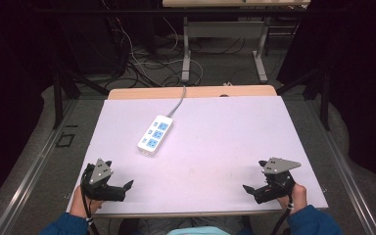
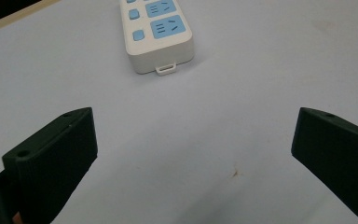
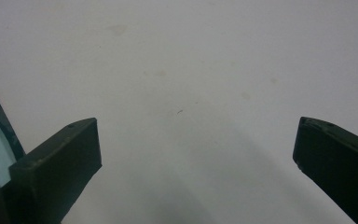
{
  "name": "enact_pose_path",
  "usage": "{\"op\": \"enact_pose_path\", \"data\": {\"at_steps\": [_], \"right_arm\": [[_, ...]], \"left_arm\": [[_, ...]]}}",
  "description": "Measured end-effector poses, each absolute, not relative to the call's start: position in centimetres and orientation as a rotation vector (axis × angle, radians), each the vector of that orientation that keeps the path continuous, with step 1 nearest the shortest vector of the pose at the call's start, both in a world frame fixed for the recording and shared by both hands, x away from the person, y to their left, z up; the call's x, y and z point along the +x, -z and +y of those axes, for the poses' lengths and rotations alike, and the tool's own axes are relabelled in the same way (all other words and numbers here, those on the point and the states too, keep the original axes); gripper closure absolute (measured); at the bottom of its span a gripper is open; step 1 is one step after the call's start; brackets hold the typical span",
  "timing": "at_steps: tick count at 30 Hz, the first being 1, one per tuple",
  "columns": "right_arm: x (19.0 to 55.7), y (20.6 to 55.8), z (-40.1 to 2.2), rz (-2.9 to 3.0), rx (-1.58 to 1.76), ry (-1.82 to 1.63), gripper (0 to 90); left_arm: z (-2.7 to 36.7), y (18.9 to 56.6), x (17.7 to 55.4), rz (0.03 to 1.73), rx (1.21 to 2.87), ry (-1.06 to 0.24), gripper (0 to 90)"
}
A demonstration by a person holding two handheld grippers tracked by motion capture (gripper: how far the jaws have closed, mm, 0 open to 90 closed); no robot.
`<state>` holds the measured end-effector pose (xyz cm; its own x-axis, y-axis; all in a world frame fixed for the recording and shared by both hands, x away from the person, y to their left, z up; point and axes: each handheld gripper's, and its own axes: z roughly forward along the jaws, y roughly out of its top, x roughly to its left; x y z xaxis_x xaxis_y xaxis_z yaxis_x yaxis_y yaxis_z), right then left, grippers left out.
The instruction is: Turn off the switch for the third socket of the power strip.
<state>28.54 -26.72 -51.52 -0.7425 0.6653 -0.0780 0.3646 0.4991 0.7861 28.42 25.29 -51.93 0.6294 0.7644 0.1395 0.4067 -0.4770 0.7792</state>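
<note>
white table [image 1: 215, 147], power strip [image 1: 155, 134], both hand-held grippers apparently gaping, empty

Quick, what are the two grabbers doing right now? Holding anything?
Left gripper: jaws wide open, holding nothing.
Right gripper: jaws wide open, holding nothing.

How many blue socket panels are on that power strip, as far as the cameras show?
3, in a row along the power strip: one at the end nearest the person, one in the middle, one toward the cable end. None seems hidden.
</note>
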Motion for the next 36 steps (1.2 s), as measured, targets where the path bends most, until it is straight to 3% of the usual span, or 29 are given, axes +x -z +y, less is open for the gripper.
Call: {"op": "enact_pose_path", "data": {"at_steps": [36], "right_arm": [[28.8,51.8,-26.7,2.394,0.865,-1.108,2.6]], "left_arm": [[24.0,50.5,30.6,0.947,2.125,-0.619,0.0]]}}
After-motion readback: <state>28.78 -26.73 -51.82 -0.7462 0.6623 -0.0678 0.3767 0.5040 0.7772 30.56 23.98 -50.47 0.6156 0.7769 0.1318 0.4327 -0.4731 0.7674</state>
